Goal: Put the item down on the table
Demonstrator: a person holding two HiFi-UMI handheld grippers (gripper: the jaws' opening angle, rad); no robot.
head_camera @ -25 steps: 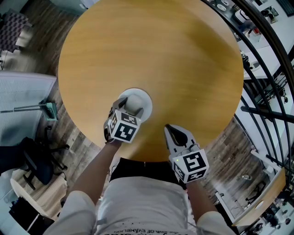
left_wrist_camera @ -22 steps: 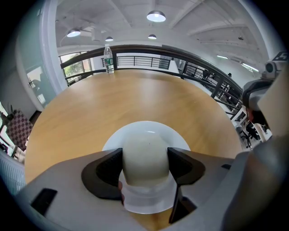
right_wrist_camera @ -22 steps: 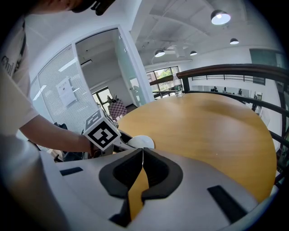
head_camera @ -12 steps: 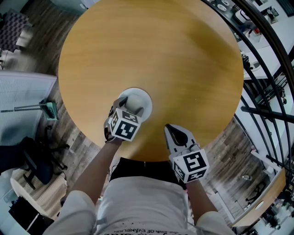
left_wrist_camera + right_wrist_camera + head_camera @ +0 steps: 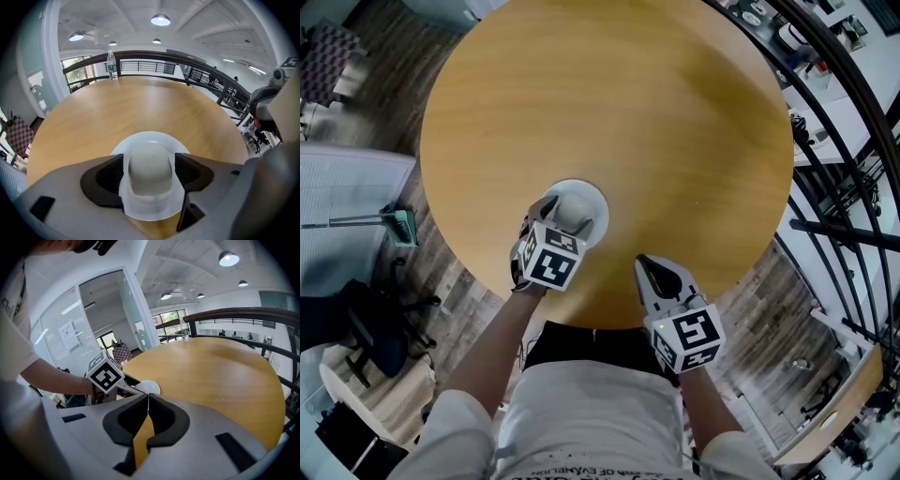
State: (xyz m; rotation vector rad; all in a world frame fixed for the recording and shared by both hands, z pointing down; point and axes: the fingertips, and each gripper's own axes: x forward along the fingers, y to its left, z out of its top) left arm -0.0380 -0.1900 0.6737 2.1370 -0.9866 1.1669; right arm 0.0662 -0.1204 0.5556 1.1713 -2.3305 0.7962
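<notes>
Head view. Since the earlier frames almost nothing has moved: your left tool [image 5: 566, 216] sits at the same spot over the desk [image 5: 628, 112], and the right tool [image 5: 652, 268] hangs unchanged at the near edge. The white item [image 5: 584, 200] lies between the left tool's jaws, near your side of the desk. It looks like a round flat brim with a dome at the centre. You cannot tell here whether the brim already rests on the wood.

Left gripper view. The jaws are closed against the sides of the item [image 5: 150, 164], gripping it low, below the dome. The dome is smooth, matte, off-white; the brim is thin and paler. Risks:
- If you open while the brim is off the desk, the item drops and may wobble or slide.
- If you pull the tool back before the jaws clear the dome, a pad may drag it toward the near edge.
- The smooth dome could slip if the grip is tilted.

Right gripper view. The jaws are pressed together with nothing between them. This tool is apart from the item, so it is little hazard.
</notes>
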